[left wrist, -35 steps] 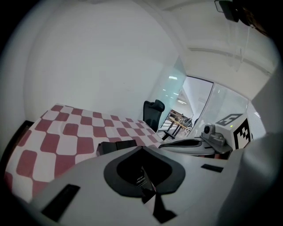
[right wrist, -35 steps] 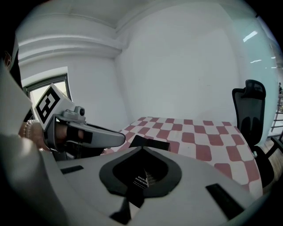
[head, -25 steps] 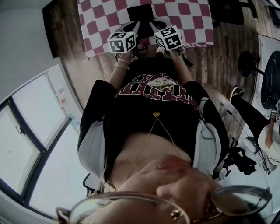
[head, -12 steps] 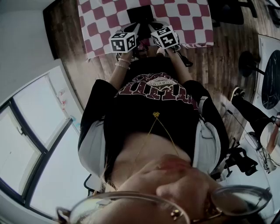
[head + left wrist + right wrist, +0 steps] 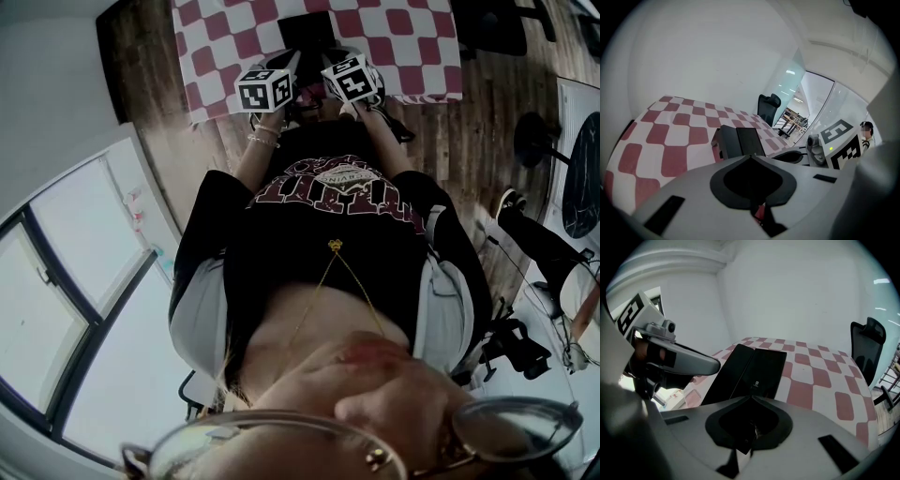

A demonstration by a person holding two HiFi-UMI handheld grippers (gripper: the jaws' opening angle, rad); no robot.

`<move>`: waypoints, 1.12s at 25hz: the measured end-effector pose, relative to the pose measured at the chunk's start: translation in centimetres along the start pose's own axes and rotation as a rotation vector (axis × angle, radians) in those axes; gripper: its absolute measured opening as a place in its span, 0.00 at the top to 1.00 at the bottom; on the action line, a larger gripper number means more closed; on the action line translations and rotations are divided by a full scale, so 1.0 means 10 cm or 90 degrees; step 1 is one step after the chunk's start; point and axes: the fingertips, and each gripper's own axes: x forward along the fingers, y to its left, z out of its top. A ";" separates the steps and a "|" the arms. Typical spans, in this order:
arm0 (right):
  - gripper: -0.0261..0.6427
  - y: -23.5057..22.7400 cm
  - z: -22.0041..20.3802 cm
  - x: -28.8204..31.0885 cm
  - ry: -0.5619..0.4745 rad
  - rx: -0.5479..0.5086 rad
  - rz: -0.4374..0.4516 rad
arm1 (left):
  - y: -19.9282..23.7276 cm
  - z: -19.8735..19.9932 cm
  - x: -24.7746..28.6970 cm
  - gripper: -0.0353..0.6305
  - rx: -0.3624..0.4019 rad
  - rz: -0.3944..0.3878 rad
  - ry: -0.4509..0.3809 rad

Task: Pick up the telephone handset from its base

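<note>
Closest in the head view is the person's black T-shirt (image 5: pixel 323 234) with maroon print, a thin necklace (image 5: pixel 334 247) hanging on it; both forearms reach out from it over the wooden floor (image 5: pixel 469 122) to the table edge. The left gripper (image 5: pixel 750 157) has its jaws together with nothing between them; the right gripper (image 5: pixel 751 397) likewise has its jaws closed and empty; the two sit just beside each other, marker cubes up. Just beyond their tips, touched by neither, lies the black telephone (image 5: pixel 751 371), handset and base showing as two long slabs side by side on the red-and-white checked cloth (image 5: pixel 820 380). Farther off stands a black office chair (image 5: pixel 866 350) by the white wall.
</note>
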 end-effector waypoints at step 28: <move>0.93 -0.08 -0.03 0.02 0.016 0.009 -0.021 | 0.29 -0.17 0.08 0.81 -0.034 -0.023 0.058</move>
